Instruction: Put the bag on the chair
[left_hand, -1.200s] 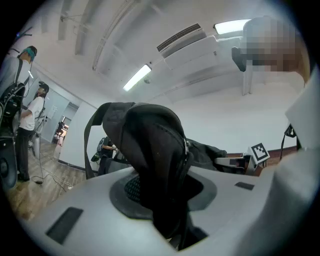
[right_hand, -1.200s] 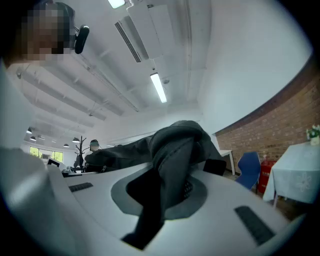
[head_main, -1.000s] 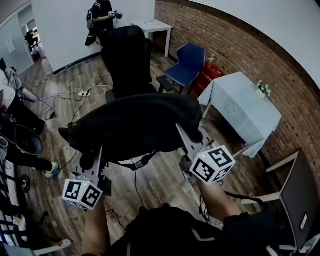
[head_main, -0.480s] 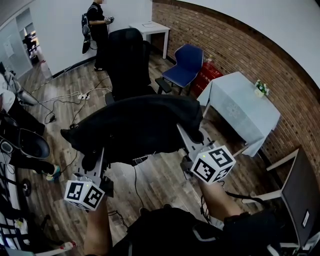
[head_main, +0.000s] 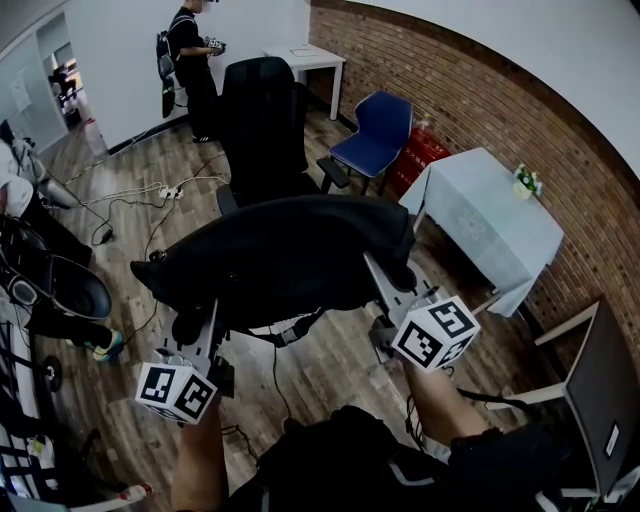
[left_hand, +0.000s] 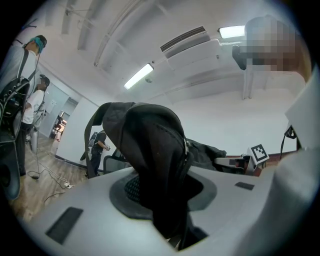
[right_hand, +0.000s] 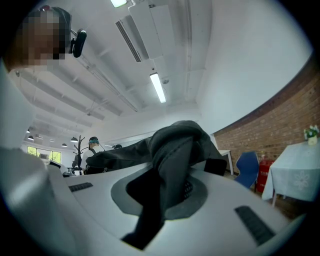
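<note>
Head view looks down on a black bag (head_main: 280, 255) held up in the air between 2 grippers, stretched wide above the wood floor (head_main: 330, 370). The left gripper (head_main: 205, 318) pinches the bag's lower left edge; the left gripper view shows its jaws partly closed on a thick fold of black fabric with a zipper. The right gripper (head_main: 378, 272) holds the bag's right end, and the right gripper view shows its jaws nearly together on a thinner fold. A black office chair (head_main: 262, 120) stands just beyond the bag, its seat hidden behind it. A blue chair (head_main: 378, 125) sits further right, near a table (head_main: 490, 215) with a pale cloth.
</note>
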